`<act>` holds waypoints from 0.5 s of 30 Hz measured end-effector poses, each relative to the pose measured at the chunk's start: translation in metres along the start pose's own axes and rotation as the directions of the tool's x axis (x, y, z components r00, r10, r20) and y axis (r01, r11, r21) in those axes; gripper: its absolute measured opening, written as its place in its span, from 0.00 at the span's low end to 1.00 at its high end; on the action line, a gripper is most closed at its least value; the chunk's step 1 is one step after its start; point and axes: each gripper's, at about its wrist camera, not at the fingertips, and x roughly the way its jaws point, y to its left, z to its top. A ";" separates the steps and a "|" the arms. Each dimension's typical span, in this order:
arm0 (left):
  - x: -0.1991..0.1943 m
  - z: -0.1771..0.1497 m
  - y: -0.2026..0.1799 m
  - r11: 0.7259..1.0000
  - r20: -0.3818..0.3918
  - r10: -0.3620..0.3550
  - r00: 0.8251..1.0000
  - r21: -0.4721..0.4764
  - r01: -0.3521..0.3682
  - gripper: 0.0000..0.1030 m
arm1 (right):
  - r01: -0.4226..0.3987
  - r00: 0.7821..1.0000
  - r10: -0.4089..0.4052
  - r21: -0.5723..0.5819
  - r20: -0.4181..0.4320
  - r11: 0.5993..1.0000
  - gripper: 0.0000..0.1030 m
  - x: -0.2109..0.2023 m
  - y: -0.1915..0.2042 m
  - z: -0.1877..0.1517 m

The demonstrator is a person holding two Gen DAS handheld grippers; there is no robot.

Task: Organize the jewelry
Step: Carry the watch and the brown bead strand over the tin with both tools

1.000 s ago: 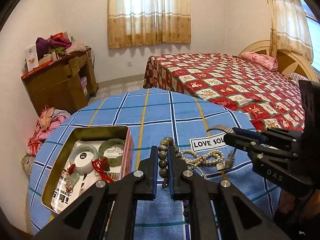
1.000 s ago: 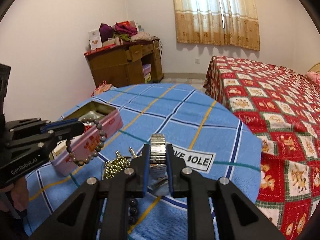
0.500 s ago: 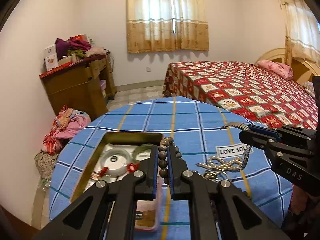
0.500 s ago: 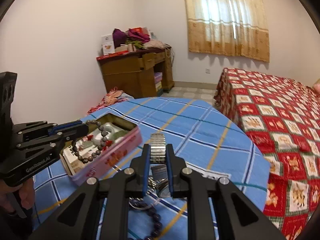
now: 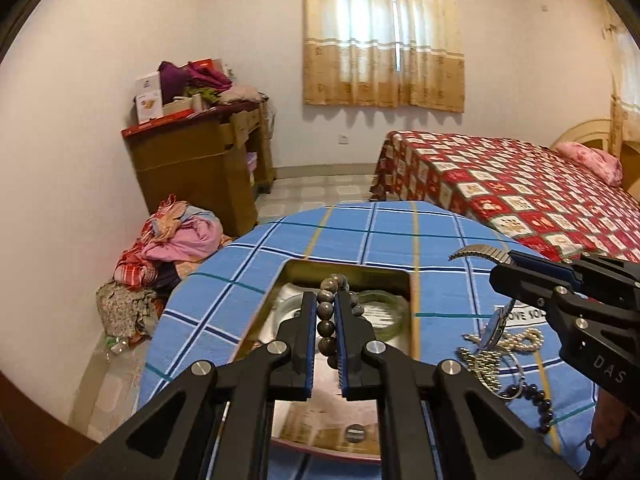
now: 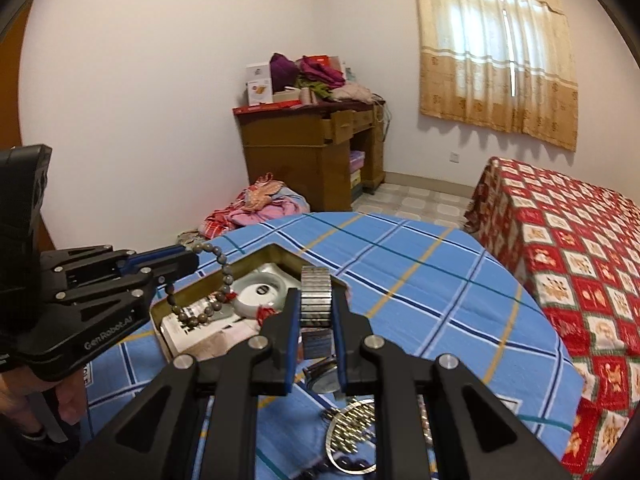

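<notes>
**Meanwhile, Both Grippers Hold Jewelry Over the Tin**

Seen from the left wrist, the left gripper [image 5: 325, 320] pinches a bead bracelet [image 5: 326, 326] between its fingers, the brown-grey beads running up the narrow gap between the pads. It hangs over an open tin box [image 5: 348, 270] that lies on the blue checked tablecloth [image 5: 360, 232]. Inside the tin lie a pale bangle [image 5: 280, 316] and a green bangle [image 5: 380, 312], partly hidden by the fingers. At the right edge, the right gripper [image 5: 498, 276] reaches in with a metal watch [image 5: 480, 252], whose expanding band curves out past the tips. Below it on the cloth lie a pearl strand [image 5: 524, 338] and a gold bead chain [image 5: 480, 364] (tangled together, touching), with a dark bead string [image 5: 536, 400] just beside them.

Seen from the right wrist, the right gripper [image 6: 316, 308] clamps the watch [image 6: 316, 296] by its ribbed band, the case hanging low between the fingers. The left gripper [image 6: 192, 260] comes in from the left, the bead bracelet [image 6: 212, 296] dangling as a loop above the tin box [image 6: 276, 254]. A hand [image 6: 68, 396] shows under that gripper. A gold bead chain [image 6: 352, 432] lies on the tablecloth [image 6: 420, 280] near the bottom edge.
</notes>
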 end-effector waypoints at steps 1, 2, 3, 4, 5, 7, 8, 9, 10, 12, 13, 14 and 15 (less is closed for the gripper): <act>0.002 0.000 0.004 1.000 -0.003 0.005 1.000 -0.008 -0.005 0.08 | -0.005 1.000 0.005 -0.004 0.000 1.000 0.17 0.002 0.003 0.001; 0.002 -0.001 0.007 1.000 -0.004 0.009 1.000 -0.013 -0.009 0.08 | -0.008 1.000 0.008 -0.009 0.000 1.000 0.17 0.004 0.006 0.003; 0.003 -0.001 0.010 1.000 -0.005 0.013 1.000 -0.018 -0.013 0.08 | -0.014 1.000 0.014 -0.014 0.000 1.000 0.17 0.006 0.008 0.004; 0.004 -0.001 0.013 1.000 -0.005 0.018 1.000 -0.023 -0.018 0.08 | -0.020 1.000 0.020 -0.016 0.001 1.000 0.17 0.008 0.011 0.005; 0.005 -0.001 0.015 0.999 -0.004 0.021 1.000 -0.028 -0.021 0.08 | -0.026 1.000 0.026 -0.019 0.002 0.999 0.17 0.010 0.013 0.006; 0.006 -0.001 0.021 0.999 -0.001 0.028 1.000 -0.041 -0.028 0.08 | -0.036 0.999 0.036 -0.028 0.003 0.999 0.17 0.013 0.019 0.010; 0.007 0.000 0.024 0.998 -0.001 0.033 0.999 -0.048 -0.033 0.08 | -0.040 0.999 0.040 -0.034 0.004 0.999 0.17 0.014 0.022 0.011; 0.007 0.000 0.026 0.998 -0.001 0.035 0.999 -0.052 -0.035 0.08 | -0.046 0.999 0.046 -0.040 0.006 0.998 0.17 0.015 0.025 0.013; 0.008 0.001 0.029 0.998 -0.001 0.040 0.999 -0.057 -0.040 0.08 | -0.050 0.999 0.050 -0.046 0.007 0.998 0.17 0.017 0.028 0.014; 0.009 0.001 0.033 0.997 0.001 0.049 0.999 -0.062 -0.048 0.08 | -0.060 0.998 0.061 -0.056 0.011 0.997 0.17 0.019 0.034 0.017; 0.010 0.001 0.035 0.996 0.000 0.052 0.999 -0.066 -0.052 0.08 | -0.064 0.998 0.065 -0.061 0.012 0.996 0.17 0.020 0.036 0.018; 0.012 0.001 0.036 0.996 -0.002 0.053 0.999 -0.069 -0.053 0.08 | -0.069 0.998 0.070 -0.066 0.011 0.995 0.17 0.022 0.038 0.018; 0.013 0.001 0.038 0.996 -0.005 0.055 0.998 -0.073 -0.056 0.08 | -0.073 0.997 0.073 -0.068 0.009 0.995 0.17 0.024 0.040 0.019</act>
